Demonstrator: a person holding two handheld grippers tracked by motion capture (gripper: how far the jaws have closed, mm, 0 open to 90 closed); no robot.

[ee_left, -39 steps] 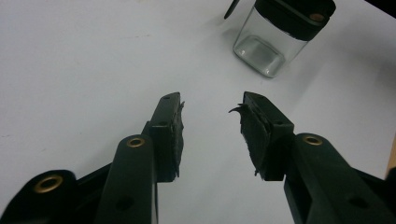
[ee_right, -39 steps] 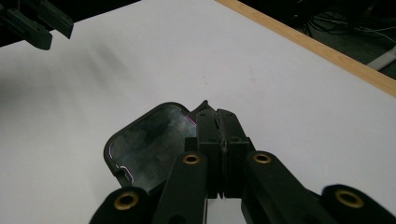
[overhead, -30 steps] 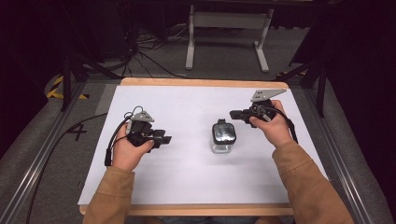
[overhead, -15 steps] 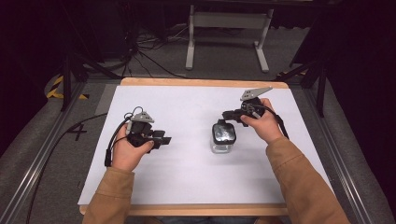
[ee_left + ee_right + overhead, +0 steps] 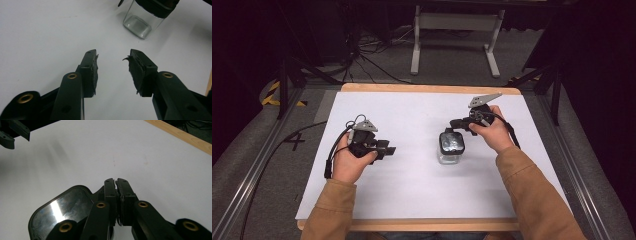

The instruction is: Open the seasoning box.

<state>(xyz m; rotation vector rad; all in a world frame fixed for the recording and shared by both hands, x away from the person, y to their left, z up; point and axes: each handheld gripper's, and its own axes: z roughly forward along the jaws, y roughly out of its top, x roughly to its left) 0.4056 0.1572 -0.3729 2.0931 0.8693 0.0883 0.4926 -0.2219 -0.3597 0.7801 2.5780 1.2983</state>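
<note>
Jaws of the right gripper (image 5: 117,182) were seen pressed together on nothing, just above the jar (image 5: 451,147) and its black lid (image 5: 63,211). The left gripper (image 5: 113,56), parted and empty, was held well apart from it. Seemingly nothing was yet grasped.
</note>
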